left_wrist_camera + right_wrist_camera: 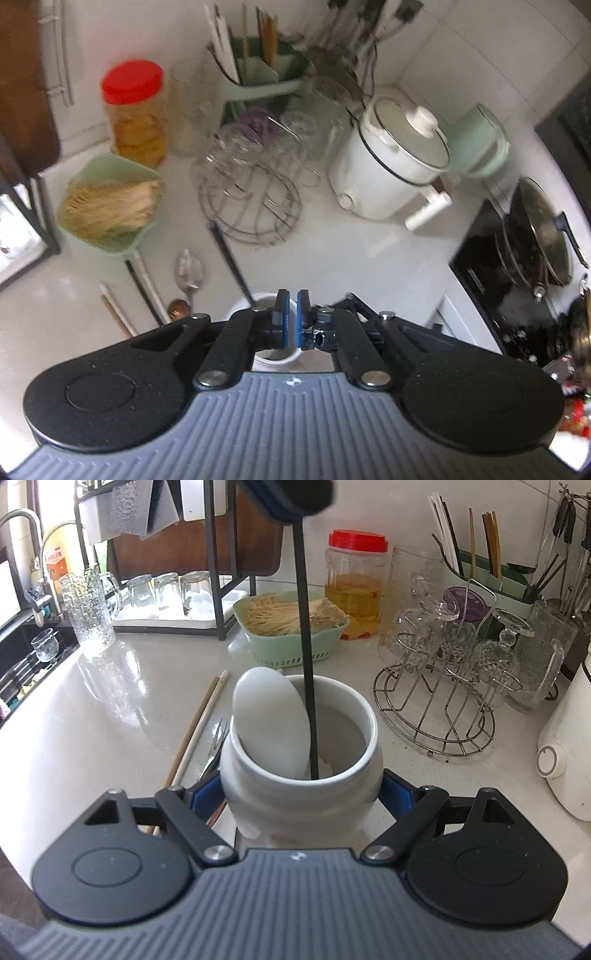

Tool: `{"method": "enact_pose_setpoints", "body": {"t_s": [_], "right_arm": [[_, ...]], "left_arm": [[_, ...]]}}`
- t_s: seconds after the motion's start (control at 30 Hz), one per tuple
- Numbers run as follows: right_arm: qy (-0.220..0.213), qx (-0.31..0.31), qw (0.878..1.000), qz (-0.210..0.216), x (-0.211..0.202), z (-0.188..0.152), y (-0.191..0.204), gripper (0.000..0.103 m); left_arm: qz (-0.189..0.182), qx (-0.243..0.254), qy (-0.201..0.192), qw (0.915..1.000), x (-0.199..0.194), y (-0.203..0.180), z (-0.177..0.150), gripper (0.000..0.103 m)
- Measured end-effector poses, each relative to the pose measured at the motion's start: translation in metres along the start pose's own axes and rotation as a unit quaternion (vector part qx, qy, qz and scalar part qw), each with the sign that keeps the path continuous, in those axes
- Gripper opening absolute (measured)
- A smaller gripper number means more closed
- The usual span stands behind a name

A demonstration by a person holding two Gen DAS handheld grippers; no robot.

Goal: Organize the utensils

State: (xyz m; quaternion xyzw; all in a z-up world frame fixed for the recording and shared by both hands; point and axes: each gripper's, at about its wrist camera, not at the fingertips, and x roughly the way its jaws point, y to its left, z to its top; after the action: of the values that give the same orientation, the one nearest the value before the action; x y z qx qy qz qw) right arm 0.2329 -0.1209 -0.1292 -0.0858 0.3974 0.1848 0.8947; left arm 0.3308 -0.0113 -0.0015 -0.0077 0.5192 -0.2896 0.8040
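Red-lidded jar [355, 587] of yellow liquid, green basket [291, 627] of pale noodles, wire rack [443, 686] with upturned glasses, white rice cooker [395, 162], textured glass pitcher [88, 613], white countertop [110, 709]

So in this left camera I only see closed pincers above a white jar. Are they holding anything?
Observer: Yes. The right camera shows the left gripper pinching a black chopstick, with its lower end down inside the jar.
Operator: Is anything else in the jar?
Observer: A white spoon stands in it, leaning on the rim.
Operator: Is anything holding the jar itself?
Observer: The right gripper clamps it from both sides.
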Motion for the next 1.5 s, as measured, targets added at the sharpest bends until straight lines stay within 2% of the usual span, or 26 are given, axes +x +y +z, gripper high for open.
{"method": "enact_pose_setpoints", "body": {"t_s": [0.3,0.4,0.43,0.5,0.73,0.9,1.0,1.17,1.23,1.3,1.5], "right_arm": [[0.008,0.0,1.0,0.0,0.001,0.002,-0.001,0.09],[0.012,0.0,1.0,-0.001,0.001,0.003,0.0,0.09],[0.013,0.0,1.0,-0.001,0.002,0.003,0.0,0.09],[0.016,0.0,1.0,-0.001,0.002,0.004,0.0,0.09],[0.026,-0.003,1.0,0.002,0.004,0.007,-0.001,0.091],[0.032,-0.004,0.999,0.001,0.005,0.009,-0.001,0.091],[0.035,-0.005,0.999,0.001,0.005,0.01,-0.001,0.091],[0.036,-0.006,0.999,0.0,0.005,0.009,-0.001,0.09],[0.038,-0.003,0.999,0.0,0.005,0.01,-0.001,0.09],[0.039,0.001,0.999,-0.003,0.004,0.01,0.0,0.09],[0.043,-0.001,0.999,-0.001,0.004,0.011,0.0,0.091]], "left_arm": [[0.005,-0.08,-0.06,0.995,-0.02,0.04,-0.035,0.002],[0.01,-0.112,-0.072,0.9911,-0.025,0.062,-0.048,0.01],[0.017,-0.12,-0.075,0.9897,-0.025,0.069,-0.052,0.016],[0.032,-0.142,-0.079,0.9862,-0.024,0.084,-0.061,0.022],[0.07,-0.201,-0.085,0.9733,-0.007,0.124,-0.095,0.022],[0.093,-0.247,-0.097,0.9595,0.015,0.145,-0.11,0.022],[0.119,-0.258,-0.105,0.953,0.031,0.154,-0.112,0.022],[0.14,-0.277,-0.105,0.9448,0.059,0.17,-0.114,0.022],[0.151,-0.267,-0.103,0.9462,0.068,0.17,-0.114,0.022],[0.182,-0.241,-0.095,0.9487,0.076,0.165,-0.111,0.022],[0.182,-0.236,-0.094,0.9498,0.091,0.166,-0.11,0.022]]}}
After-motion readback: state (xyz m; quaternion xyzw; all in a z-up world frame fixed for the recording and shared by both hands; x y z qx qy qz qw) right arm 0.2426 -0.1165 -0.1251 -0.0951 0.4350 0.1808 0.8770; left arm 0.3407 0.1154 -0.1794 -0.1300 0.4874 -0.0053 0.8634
